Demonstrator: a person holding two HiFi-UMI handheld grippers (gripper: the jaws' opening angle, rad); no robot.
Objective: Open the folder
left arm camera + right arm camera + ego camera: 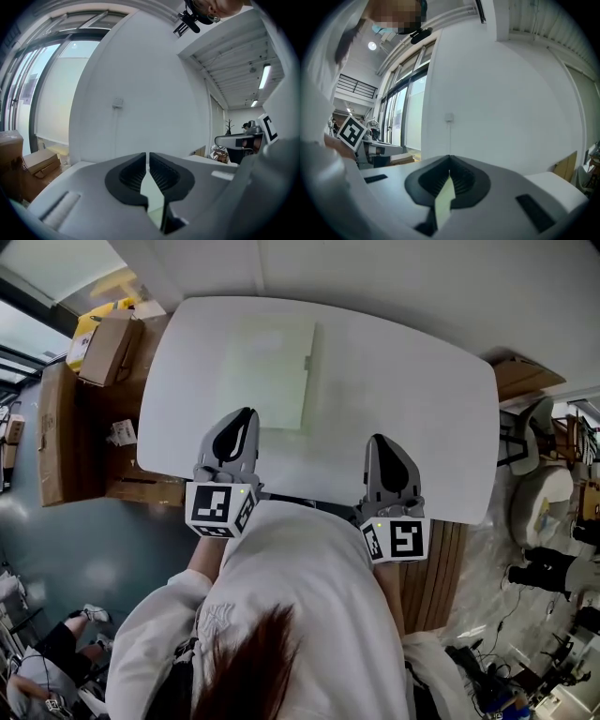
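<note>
**Supervisor:** What are the grippers doing?

**Operator:** I am seeing the left gripper [148, 157] with its ribbed black pads drawn to a hairline slit and nothing between them. The right gripper [449, 161] is showing its jaws meeting at the tips. A pale sliver is showing low in the gap, but I am taking it for background, since the head view is showing nothing gripped. Both are hovering over the near edge of the table [412, 371], short of the work.

**Supervisor:** And the folder?

**Operator:** The folder [267, 371] is lying flat toward the far middle of the table, ahead of the left gripper and well apart from both. It is looking closed: one thin rectangular sheet, pale green, translucent, apparently smooth plastic. A small tab [307, 362] is sitting on its right edge. I am judging that opening has not begun, so reaching it, catching an edge and lifting the cover are all remaining.

**Supervisor:** Surface?

**Operator:** The table is showing as white, matte and round-cornered. Brown cardboard boxes [103, 348] are standing beyond its left side.
</note>
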